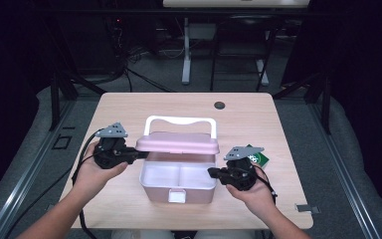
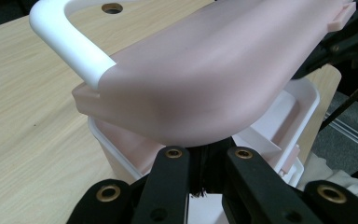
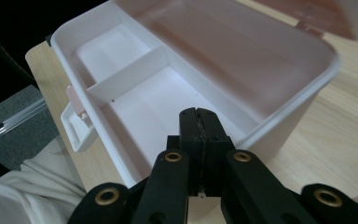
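Note:
A pink storage box (image 1: 179,191) with a white handle (image 1: 179,119) stands mid-table, its pink lid (image 1: 178,144) raised partway over the white inside. My left gripper (image 1: 138,155) is shut, its tips tucked under the lid's left end; in the left gripper view the lid (image 2: 214,79) lies over the closed jaws of that gripper (image 2: 205,151). My right gripper (image 1: 212,173) is shut with nothing in it, at the box's right rim. In the right gripper view the right gripper (image 3: 198,114) points over the rim (image 3: 307,98) into the compartment beside the divider (image 3: 130,77).
A green packet (image 1: 257,158) lies on the table behind my right hand. A white latch (image 3: 77,126) sticks out of the box's front wall. A round hole (image 1: 220,105) sits near the table's far edge. Desk legs and cables stand beyond.

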### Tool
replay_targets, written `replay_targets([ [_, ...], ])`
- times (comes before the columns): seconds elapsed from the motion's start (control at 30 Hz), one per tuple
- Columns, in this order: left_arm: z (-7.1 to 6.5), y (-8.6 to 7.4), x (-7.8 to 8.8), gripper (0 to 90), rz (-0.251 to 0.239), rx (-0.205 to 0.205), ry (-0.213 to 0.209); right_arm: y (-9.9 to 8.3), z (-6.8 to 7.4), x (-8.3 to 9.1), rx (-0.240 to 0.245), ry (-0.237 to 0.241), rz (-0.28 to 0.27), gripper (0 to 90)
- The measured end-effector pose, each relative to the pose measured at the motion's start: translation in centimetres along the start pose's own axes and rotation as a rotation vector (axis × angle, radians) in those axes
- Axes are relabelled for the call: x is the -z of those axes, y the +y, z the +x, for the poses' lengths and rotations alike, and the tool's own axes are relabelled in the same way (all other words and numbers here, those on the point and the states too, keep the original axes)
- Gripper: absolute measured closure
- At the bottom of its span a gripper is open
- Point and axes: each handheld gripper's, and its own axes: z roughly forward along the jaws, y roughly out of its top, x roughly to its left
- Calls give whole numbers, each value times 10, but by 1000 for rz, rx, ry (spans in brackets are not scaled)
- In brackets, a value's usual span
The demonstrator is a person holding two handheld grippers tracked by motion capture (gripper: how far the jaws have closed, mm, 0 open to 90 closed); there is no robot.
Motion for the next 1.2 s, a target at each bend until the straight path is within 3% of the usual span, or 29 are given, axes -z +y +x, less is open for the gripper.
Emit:
replay_targets([
  [0.2, 1, 4, 1, 898, 5, -3, 6, -4, 6, -13, 14, 25, 22, 900],
  [0.57, 4, 11, 1, 897, 0, 5, 15, -9, 12, -21, 36, 44, 55, 900],
  [1.2, 4, 25, 1, 895, 0, -6, 33, -11, 8, -17, 32, 46, 51, 900],
])
